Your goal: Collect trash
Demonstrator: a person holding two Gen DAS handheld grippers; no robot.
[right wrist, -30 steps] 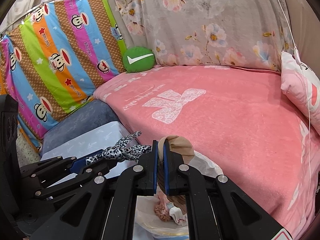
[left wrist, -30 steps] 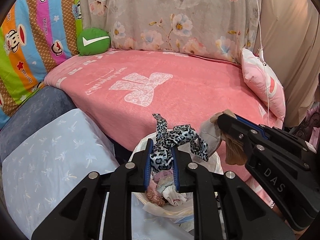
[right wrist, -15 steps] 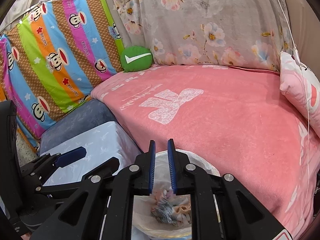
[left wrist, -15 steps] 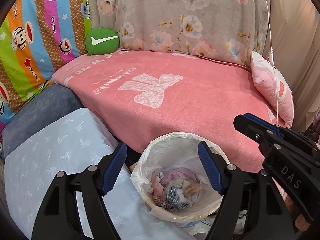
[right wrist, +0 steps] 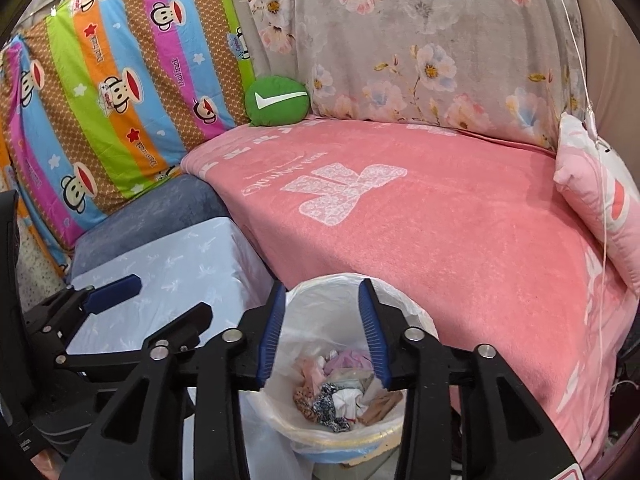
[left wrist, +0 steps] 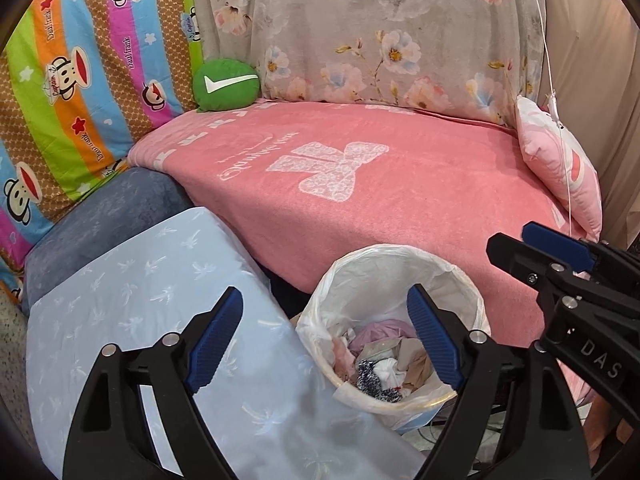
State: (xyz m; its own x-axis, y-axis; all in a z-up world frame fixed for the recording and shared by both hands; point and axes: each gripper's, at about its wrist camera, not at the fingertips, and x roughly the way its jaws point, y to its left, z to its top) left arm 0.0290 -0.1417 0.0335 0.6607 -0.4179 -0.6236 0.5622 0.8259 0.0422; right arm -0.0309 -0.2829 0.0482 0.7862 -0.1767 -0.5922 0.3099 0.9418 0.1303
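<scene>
A small bin lined with a white bag [left wrist: 404, 268] stands below the pink bed's front edge; it also shows in the right wrist view [right wrist: 332, 292]. Inside lie crumpled scraps, with the leopard-print cloth [left wrist: 370, 376] [right wrist: 326, 404] and a beige piece [left wrist: 418, 368] [right wrist: 380, 404] among them. My left gripper [left wrist: 324, 320] is open wide and empty above the bin. My right gripper [right wrist: 322, 300] is open and empty over the bin; its arm shows at the right of the left wrist view [left wrist: 560, 256].
A pink blanket covers the bed [left wrist: 400, 184]. A light blue cushion [left wrist: 140, 304] lies left of the bin, a grey-blue one [left wrist: 116, 216] behind it. A green round pillow [left wrist: 226, 85] and a pink pillow [left wrist: 560, 168] sit on the bed. A white cord [left wrist: 556, 100] hangs at right.
Both grippers opened. The leopard-print cloth left my left gripper and the beige piece left my right gripper; both now lie in the bin.
</scene>
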